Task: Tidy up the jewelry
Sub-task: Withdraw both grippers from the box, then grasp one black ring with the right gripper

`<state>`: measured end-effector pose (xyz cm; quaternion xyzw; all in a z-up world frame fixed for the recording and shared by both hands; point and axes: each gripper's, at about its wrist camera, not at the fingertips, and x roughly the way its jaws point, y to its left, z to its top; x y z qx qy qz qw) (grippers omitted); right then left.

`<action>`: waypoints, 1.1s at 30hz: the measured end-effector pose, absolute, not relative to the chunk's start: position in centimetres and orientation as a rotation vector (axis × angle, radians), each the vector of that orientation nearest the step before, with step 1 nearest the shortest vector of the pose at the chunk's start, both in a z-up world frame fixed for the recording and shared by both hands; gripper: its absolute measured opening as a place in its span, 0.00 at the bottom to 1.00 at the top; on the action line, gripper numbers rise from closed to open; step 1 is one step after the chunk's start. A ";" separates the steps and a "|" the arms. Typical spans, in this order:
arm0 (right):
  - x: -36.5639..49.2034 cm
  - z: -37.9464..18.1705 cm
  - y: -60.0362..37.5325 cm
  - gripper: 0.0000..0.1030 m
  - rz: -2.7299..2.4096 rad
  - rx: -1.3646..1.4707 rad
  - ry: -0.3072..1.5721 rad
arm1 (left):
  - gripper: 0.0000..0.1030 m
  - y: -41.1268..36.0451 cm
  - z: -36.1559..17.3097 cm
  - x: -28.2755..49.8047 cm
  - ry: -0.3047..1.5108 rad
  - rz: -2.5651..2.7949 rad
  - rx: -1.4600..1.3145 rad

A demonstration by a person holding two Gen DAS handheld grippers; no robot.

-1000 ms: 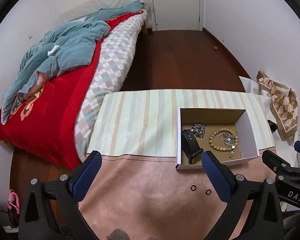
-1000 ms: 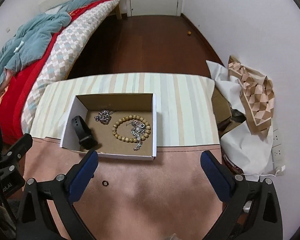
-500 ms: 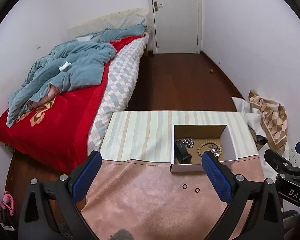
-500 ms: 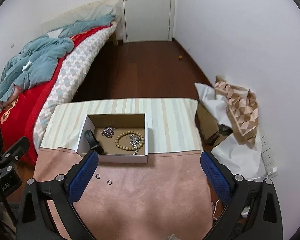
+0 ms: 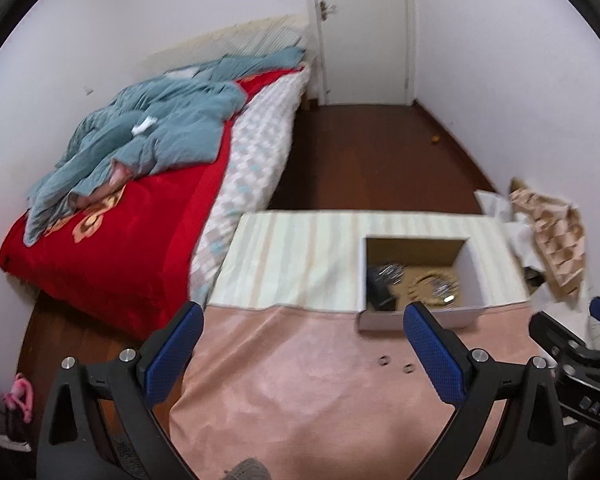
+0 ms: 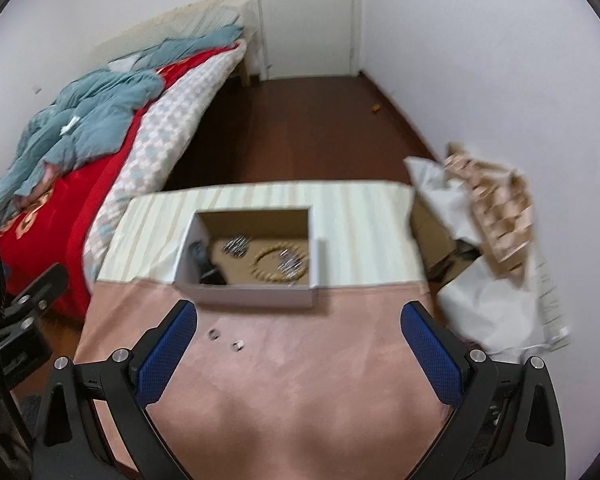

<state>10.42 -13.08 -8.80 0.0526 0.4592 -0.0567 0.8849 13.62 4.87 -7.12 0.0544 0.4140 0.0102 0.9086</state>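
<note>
Dark wooden flooring runs back to a white door at the far end of the room, with a bed along the left wall carrying a red cover and a rumpled blue-grey blanket. Nearer, a table is covered by a striped cloth on its far half and a pink cloth on its near half. A white cardboard box sits open on the table, straddling the line where the two cloths meet. Inside it lie a beaded bracelet, a silver chain toward the far left, a second silvery piece resting on the bracelet, and a dark watch against the left wall; all are blurred. Two small rings lie on the pink cloth just in front of the box's near left corner, close together but apart. The left gripper hangs over the near edge of the table with its blue-padded fingers spread wide and nothing between them. The right gripper is likewise wide apart and empty above the pink cloth, the rings just beside its left finger. To the right of the table, crumpled white paper and a patterned wooden item lean by the wall.
</note>
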 end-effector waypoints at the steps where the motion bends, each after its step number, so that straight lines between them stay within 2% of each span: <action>1: 10.6 -9.9 -13.0 1.00 -0.108 0.117 0.967 | 0.99 5.2 -8.5 14.1 0.875 0.050 0.127; 4: 11.4 -14.4 -12.4 1.00 -0.062 0.156 1.014 | 0.99 6.1 -12.5 14.8 0.944 0.112 0.168; 5: 11.7 -16.2 -12.1 0.93 -0.045 0.161 1.021 | 0.99 6.5 -13.8 15.1 0.970 0.133 0.181; 6: 12.0 -17.9 -11.8 0.73 -0.022 0.169 1.033 | 0.99 6.8 -15.2 15.4 0.999 0.149 0.191; 8: 12.6 -21.0 -11.1 0.53 0.007 0.178 1.070 | 0.99 7.6 -17.9 15.7 1.055 0.177 0.202; 16: 13.8 -27.5 -8.0 0.53 0.081 0.140 1.095 | 0.99 9.9 -23.4 15.9 1.191 0.214 0.180; 19: 13.8 -28.4 -6.9 0.43 0.065 0.070 1.088 | 0.99 10.1 -24.2 16.1 1.206 0.211 0.180; 20: 13.8 -28.5 -6.7 0.30 0.068 0.056 1.088 | 0.99 10.1 -24.3 16.1 1.209 0.210 0.178; 21: 13.7 -28.6 -6.3 0.14 0.053 0.019 1.078 | 0.99 10.0 -24.5 16.2 1.211 0.209 0.176; 26: 13.3 -28.2 -8.0 0.13 0.030 0.059 1.067 | 0.99 8.8 -24.4 16.8 1.208 0.157 0.153; 33: 11.9 -26.0 -14.2 0.13 -0.078 0.149 1.048 | 0.99 2.9 -24.3 17.6 1.213 -0.027 0.115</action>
